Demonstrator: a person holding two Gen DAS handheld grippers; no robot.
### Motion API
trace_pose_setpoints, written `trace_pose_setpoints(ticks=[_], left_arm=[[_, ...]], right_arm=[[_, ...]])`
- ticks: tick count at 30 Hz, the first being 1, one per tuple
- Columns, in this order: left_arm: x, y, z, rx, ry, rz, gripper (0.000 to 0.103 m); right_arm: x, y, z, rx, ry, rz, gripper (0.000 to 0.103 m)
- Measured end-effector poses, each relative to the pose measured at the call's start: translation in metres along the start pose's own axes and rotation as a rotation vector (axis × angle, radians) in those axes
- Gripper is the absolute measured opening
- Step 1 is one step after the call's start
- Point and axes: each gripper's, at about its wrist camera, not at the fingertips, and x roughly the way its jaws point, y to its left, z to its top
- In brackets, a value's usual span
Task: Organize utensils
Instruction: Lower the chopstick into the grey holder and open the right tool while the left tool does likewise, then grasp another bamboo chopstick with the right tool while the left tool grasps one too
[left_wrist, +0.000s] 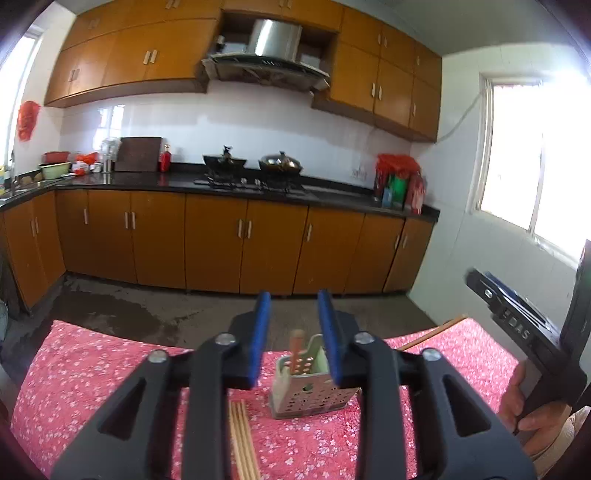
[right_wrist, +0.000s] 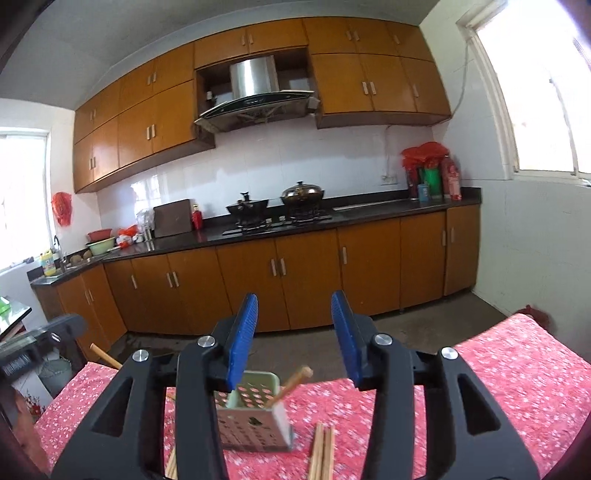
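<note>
Left gripper: hovering, jaws apart, gripping nothing.
Right gripper: hovering wide open, empty.
Utensil holder: standing on floral tablecloth, holding one chopstick.

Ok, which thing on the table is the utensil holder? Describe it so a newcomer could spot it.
Start at the table with the pink floral cloth. Near its middle stands the utensil holder, a small pale green upright box with round holes punched in its walls and one wooden stick leaning out of it. The loose chopsticks beside it lie flat on the cloth; only the holder stands upright.
</note>
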Motion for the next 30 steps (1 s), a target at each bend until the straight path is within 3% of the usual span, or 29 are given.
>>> trace_pose_setpoints(ticks=[3,6,9,11,13,20,27,30], left_arm=[[-0.027,0.019,-0.012,-0.015,-0.024,0.052,0.048],[-0.034,0.041,-0.04,-0.01,0.026,0.153,0.05],[-0.019,0.067,-0.082,-0.019,0.164,0.231,0.05],[-0.007,0.08,-0.114,-0.042,0.269,0.236,0.046],[0.001,0.085,-0.14,-0.048,0.341,0.234,0.044],[0.016,0.076,-0.189,-0.047,0.464,0.176,0.038],[0.025,0.06,-0.204,-0.017,0.507,0.136,0.029],[0.029,0.058,-0.207,-0.015,0.531,0.11,0.023]], right_arm=[[-0.008,-0.019,-0.014,0.014,0.058,-0.035,0.046],[-0.003,-0.042,-0.056,0.032,0.219,-0.082,0.046],[0.016,-0.054,-0.111,0.06,0.435,-0.059,0.038],[0.026,-0.055,-0.145,0.091,0.562,-0.016,0.021],[0.03,-0.051,-0.171,0.098,0.636,0.005,0.019],[0.04,-0.028,-0.21,0.065,0.724,0.014,0.015],[0.044,-0.032,-0.211,-0.007,0.698,-0.067,0.01],[0.042,-0.038,-0.209,0.009,0.711,-0.04,0.01]])
